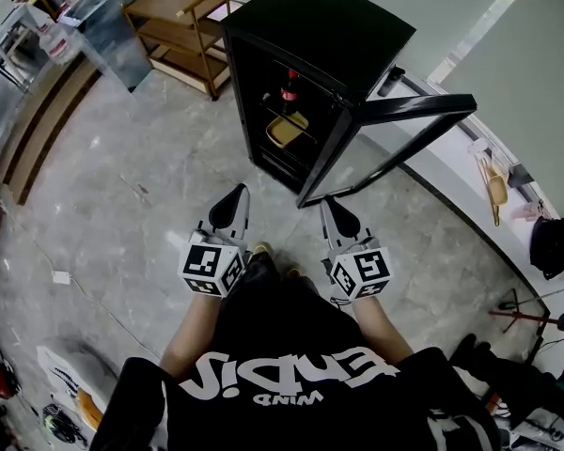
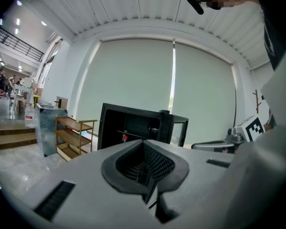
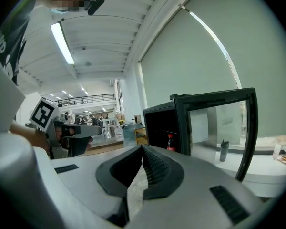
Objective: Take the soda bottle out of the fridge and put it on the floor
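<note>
Your left claw and right claw are both closed and empty. The soda bottle stands upright in the open fridge, higher in frame, well apart, roughly midway between them.

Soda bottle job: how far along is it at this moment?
Done: the black mini fridge has its glass door standing open. In hand: nothing; the left gripper and right gripper are both shut and empty, short of the fridge. Left: the dark red-capped soda bottle stands inside the fridge; it has yet to be gripped, taken out and set on the grey stone floor.
</note>
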Demonstrator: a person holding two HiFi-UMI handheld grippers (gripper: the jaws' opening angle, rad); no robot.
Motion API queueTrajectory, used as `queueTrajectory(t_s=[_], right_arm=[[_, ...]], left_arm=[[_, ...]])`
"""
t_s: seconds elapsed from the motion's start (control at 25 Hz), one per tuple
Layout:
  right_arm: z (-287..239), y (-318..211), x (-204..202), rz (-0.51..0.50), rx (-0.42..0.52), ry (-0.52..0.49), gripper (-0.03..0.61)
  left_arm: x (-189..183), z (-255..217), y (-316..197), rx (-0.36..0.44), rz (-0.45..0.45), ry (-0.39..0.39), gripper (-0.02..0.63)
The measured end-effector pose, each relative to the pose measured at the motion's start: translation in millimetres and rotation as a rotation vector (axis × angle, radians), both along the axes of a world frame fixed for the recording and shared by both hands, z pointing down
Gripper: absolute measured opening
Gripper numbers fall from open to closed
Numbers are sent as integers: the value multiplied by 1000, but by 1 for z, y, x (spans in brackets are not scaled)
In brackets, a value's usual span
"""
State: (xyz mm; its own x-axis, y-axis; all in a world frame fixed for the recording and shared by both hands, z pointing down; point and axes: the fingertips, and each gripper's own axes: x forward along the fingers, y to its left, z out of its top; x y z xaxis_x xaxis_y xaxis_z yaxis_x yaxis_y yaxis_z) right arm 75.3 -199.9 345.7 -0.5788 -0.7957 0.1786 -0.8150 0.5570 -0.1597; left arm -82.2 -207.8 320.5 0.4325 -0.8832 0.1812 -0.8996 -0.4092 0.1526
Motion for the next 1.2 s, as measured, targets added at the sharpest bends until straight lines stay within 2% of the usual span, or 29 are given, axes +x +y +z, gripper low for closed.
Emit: queueTrajectory(t_s=[0.32,0.52,0.84,1.2], right_arm=[[11,-34,-16,65,-19,-7,25],[22,-41,-24,76,-31,-27,25],[32,-38,-19,76,-27,-23,25],[63,-36,-17,76,22,-46,25]], left_arm=[[-16,12,-46,-24,75,-2,6],[-22,23,-59,-31,85,-3,7],[-3,39,-57,-30,97,11,6],[14,74,-64,30,136,26,7]])
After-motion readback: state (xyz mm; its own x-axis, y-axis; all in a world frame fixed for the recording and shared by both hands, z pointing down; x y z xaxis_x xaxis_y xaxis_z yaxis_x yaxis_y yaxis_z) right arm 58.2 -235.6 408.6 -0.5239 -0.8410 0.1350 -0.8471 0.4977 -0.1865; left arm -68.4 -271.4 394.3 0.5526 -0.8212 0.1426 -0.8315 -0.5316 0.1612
